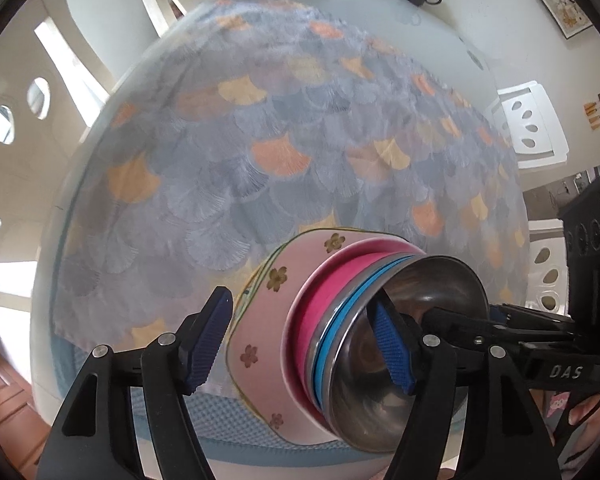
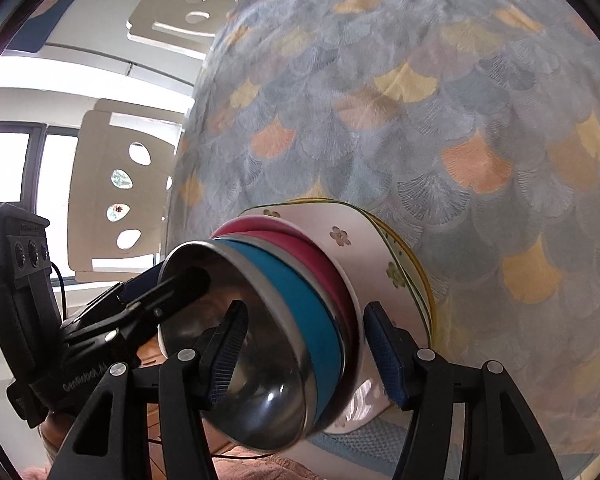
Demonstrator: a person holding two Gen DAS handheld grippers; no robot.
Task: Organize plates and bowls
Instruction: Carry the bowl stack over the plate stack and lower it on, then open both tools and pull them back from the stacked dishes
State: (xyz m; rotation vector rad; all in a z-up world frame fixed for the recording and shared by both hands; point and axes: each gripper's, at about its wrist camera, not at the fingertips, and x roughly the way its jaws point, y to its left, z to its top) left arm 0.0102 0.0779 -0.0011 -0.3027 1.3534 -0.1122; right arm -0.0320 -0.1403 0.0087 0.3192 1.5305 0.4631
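Steel, rubber-banded colour and pink china make up the nested stack (image 1: 340, 340): a steel bowl (image 2: 260, 380) innermost, a blue-rimmed bowl (image 2: 300, 300) and a magenta one (image 2: 300, 248) under it, all seated in a pink flowered bowl (image 1: 260, 320) near the table's near edge. The left gripper (image 1: 300, 344) straddles the stack's rim with its jaws apart, one pad inside the steel bowl, the other outside and clear of the pink wall. The right gripper (image 2: 304, 356) likewise brackets the opposite rim; whether its pads actually press the bowls cannot be told.

The likely trouble is that a pad catches the steel rim on withdrawal, tipping the loose nested bowls or nudging the stack off the edge.

Beneath lies a tablecloth (image 1: 260, 140) of grey-blue fans with orange and yellow ones, over a pale table (image 1: 440, 40). White chairs (image 1: 532, 120) with cut-out backs stand around it, and a framed picture (image 1: 560, 4) hangs on the wall.
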